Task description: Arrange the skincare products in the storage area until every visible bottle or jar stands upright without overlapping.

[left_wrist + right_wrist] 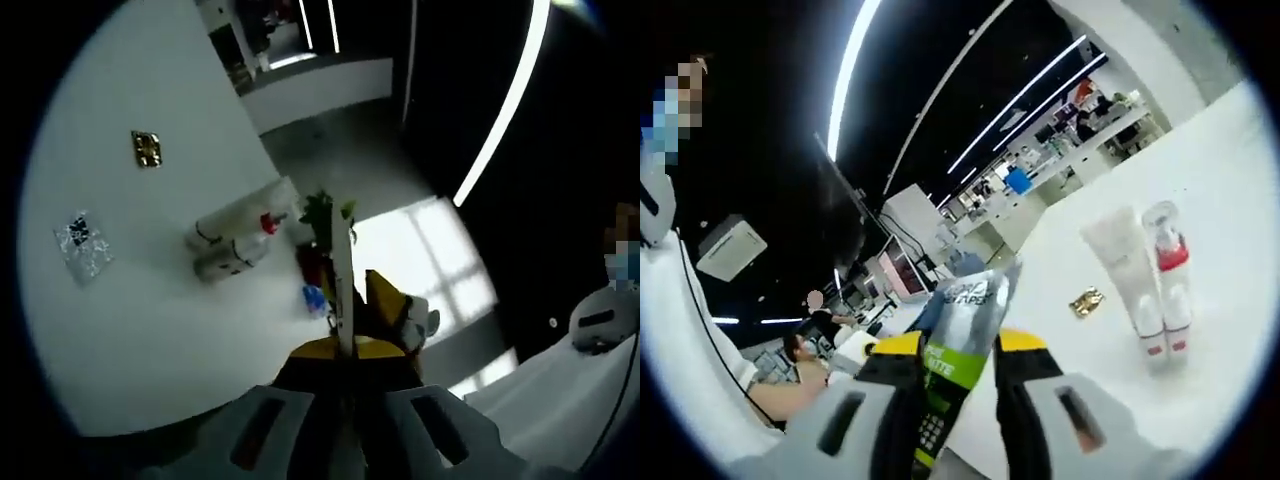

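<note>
My left gripper (346,345) is shut on a thin flat packet (343,265), seen edge-on, with green print at its top. Whether it is the pouch from the other view I cannot tell. My right gripper (960,350) is shut on a silver and green pouch (965,320) that rises between its yellow-tipped jaws, held in the air short of the table. On the white table (1230,200) a white tube (1125,265) and a clear bottle with a red collar (1168,270) stand side by side. The left gripper view shows the tube (235,215) and the bottle (232,258) beyond my jaws.
A gold sachet (1086,300) lies left of the tube, and the same sachet (146,148) lies on the table (130,330) near a silver sachet (83,243). The right gripper's yellow tip (385,295) shows behind the packet. A seated person (805,360) is far off.
</note>
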`<state>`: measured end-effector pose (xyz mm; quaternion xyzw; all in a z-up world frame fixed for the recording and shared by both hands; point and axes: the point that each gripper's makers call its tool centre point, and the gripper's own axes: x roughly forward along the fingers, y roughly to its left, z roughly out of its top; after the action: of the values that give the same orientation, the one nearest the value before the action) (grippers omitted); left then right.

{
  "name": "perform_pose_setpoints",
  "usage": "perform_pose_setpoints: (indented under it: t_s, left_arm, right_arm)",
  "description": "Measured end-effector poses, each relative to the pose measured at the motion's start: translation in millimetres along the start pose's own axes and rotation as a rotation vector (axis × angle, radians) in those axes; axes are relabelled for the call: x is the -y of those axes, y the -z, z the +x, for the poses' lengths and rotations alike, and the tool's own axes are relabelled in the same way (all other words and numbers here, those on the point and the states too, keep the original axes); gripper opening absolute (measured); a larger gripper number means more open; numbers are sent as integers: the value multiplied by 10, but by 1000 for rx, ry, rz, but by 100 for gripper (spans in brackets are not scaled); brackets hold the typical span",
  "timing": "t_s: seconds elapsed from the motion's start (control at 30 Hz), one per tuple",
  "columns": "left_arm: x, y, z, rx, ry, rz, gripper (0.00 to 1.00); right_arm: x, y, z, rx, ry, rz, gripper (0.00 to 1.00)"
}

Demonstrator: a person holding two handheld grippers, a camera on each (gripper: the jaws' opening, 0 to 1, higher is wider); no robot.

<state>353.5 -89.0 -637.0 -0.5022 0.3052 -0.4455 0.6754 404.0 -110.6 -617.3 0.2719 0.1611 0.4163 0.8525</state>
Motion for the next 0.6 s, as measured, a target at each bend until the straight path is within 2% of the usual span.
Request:
perform_pose_setpoints:
  t_s: [0.13,0.23,0.37,0.6]
  left_arm:
    - [-103,-70,27,17,-24,-9,0]
    - [-176,-119,38,30,-37,-20,0]
    - [-274,-190,58,46,-50,-38,0]
    - [-495,-279,90,53,-98,-55,0]
  right_arm:
    - [19,76,18,-42,-8,-8,48]
    - [59,167,15,-93,2,-61,56]
    - [96,274,16,-141,14,-88,63]
    - [202,387,-23,-174,46,-93,74]
